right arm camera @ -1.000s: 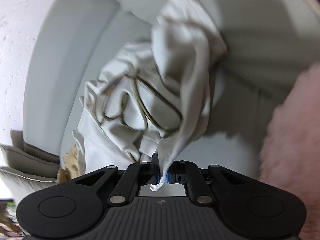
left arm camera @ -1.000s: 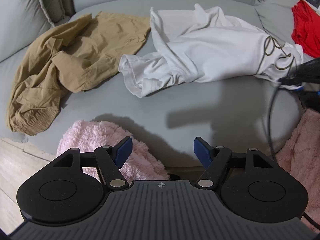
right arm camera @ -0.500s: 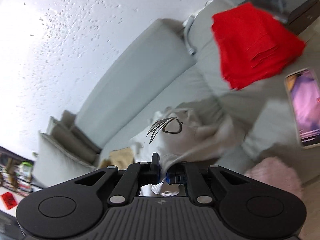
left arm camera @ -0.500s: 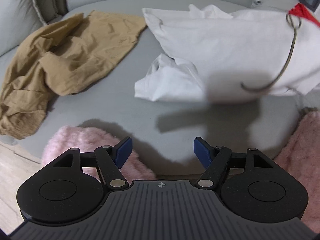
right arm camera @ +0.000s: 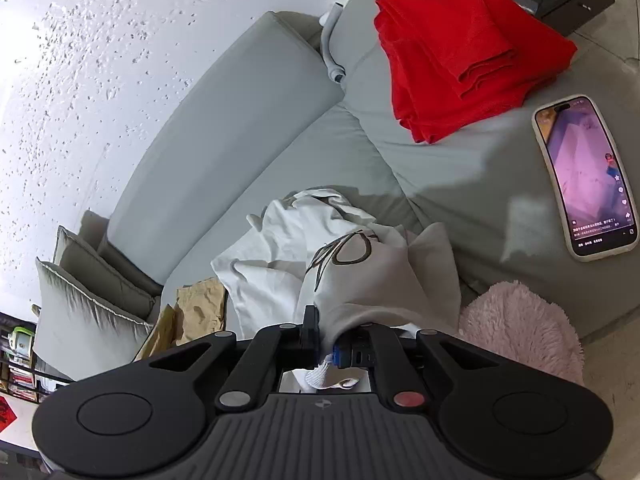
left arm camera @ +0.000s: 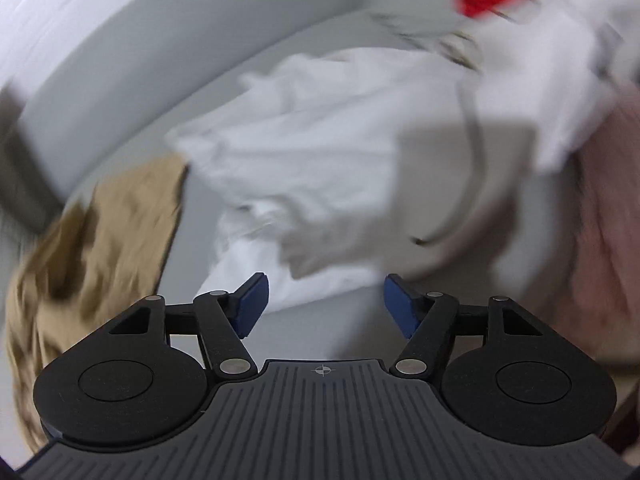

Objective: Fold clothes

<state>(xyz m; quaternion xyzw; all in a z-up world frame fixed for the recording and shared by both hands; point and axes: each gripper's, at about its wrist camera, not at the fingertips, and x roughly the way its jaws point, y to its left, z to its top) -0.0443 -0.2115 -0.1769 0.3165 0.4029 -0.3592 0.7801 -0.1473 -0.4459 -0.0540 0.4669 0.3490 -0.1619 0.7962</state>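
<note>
Since a second ago the right tongs have lifted the white shirt off the sofa; they stay clamped on a bunched edge, the pinched part half hidden behind the fingers. The left tongs hang spread and empty, with the shirt at 12 o'clock, badly blurred. A tan garment lies at 9 o'clock. In the right view, folded red cloth sits at 1 o'clock, a phone at 2 o'clock.
</note>
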